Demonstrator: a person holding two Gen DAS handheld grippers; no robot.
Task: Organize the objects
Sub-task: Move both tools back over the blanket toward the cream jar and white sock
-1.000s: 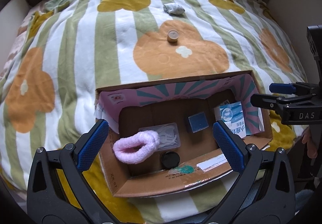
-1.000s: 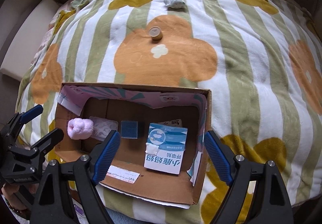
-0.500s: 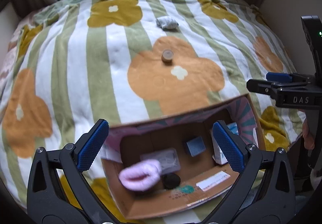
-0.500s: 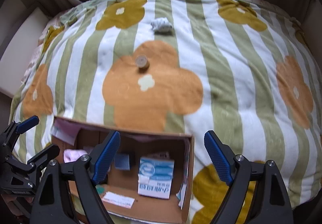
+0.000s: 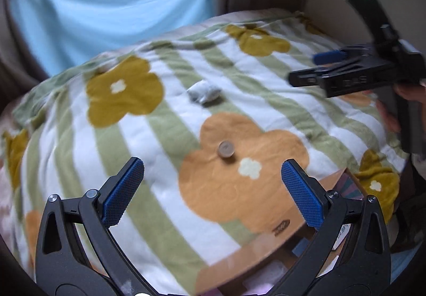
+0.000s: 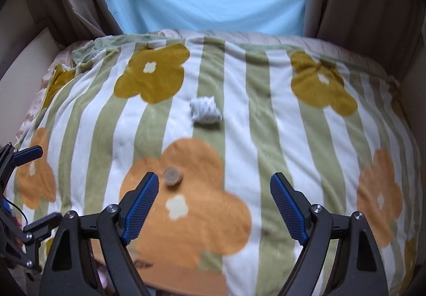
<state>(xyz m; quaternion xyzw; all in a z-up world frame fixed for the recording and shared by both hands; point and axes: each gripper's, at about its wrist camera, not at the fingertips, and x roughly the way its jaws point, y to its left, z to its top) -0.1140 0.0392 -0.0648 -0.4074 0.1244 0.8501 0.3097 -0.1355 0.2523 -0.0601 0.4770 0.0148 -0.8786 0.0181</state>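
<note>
Now lifted away from the cardboard box (image 5: 279, 245) at the near edge, both wide open and empty, left tool (image 5: 213, 189) and right tool (image 6: 213, 205) facing the small cap (image 6: 172, 175) and crumpled wad (image 6: 205, 109) farther up the bed (image 6: 266, 136), likely next pickups.

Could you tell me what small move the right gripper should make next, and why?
Probably ease the right gripper forward and slightly left to centre its open, empty jaws on the small round cap, which lies loose on the blanket by its left finger.
</note>
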